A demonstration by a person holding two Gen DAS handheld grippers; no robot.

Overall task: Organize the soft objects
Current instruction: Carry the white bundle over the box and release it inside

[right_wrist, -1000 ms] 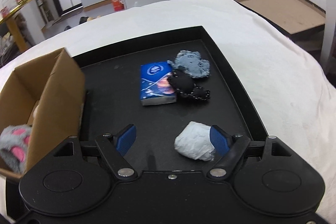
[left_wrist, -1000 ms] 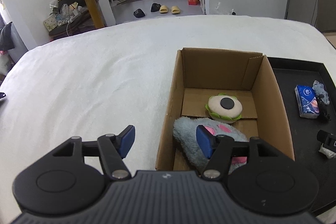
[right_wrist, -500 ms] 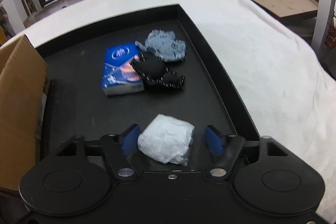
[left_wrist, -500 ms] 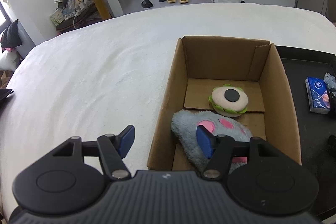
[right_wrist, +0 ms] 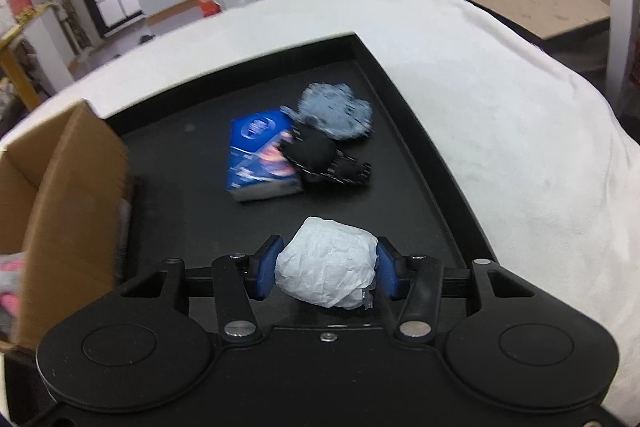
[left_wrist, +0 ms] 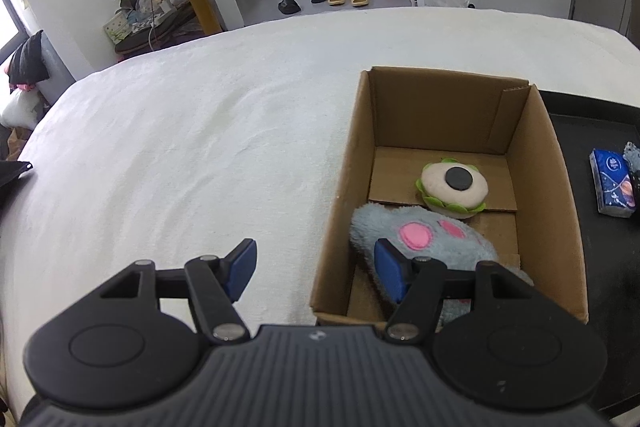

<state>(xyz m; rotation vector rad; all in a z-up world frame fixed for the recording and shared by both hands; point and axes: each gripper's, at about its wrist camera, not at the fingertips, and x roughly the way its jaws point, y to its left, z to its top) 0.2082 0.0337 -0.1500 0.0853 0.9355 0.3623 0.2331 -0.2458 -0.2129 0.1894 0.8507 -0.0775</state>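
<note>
The right tool (right_wrist: 326,269) was closed on a crumpled white wad of tissue-like wrapping (right_wrist: 327,273), its blue pads (right_wrist: 265,267) pressed against both sides of the bundle. The wad appeared to be just above or barely off the black shallow tray (right_wrist: 420,163); contact with the tray floor could not be told. The grip seemed to have been taken across the widest part so that the soft bundle would compress evenly and not slip out.

On the tray beyond were seen a blue tissue packet (right_wrist: 260,155), a black fabric piece with dotted trim (right_wrist: 320,159) partly overlapping it, and a fuzzy grey-blue pad (right_wrist: 336,111) touching the black piece. These were judged to be waiting for sorting.

The open brown cardboard box (left_wrist: 560,195) stood just beside the tray on the white-covered surface (left_wrist: 180,155). Inside it lay a grey plush slipper-like toy with pink spots (left_wrist: 432,239) and a cream round plush with green rim and black centre (left_wrist: 454,187), so the box was taken as the collecting place.

The left tool (left_wrist: 316,267) was held wide apart and empty, level and low, straddling the box's near left corner, one pad outside the wall and one over the grey plush. The right tool was pointed forward along the tray, tilted slightly downward.
</note>
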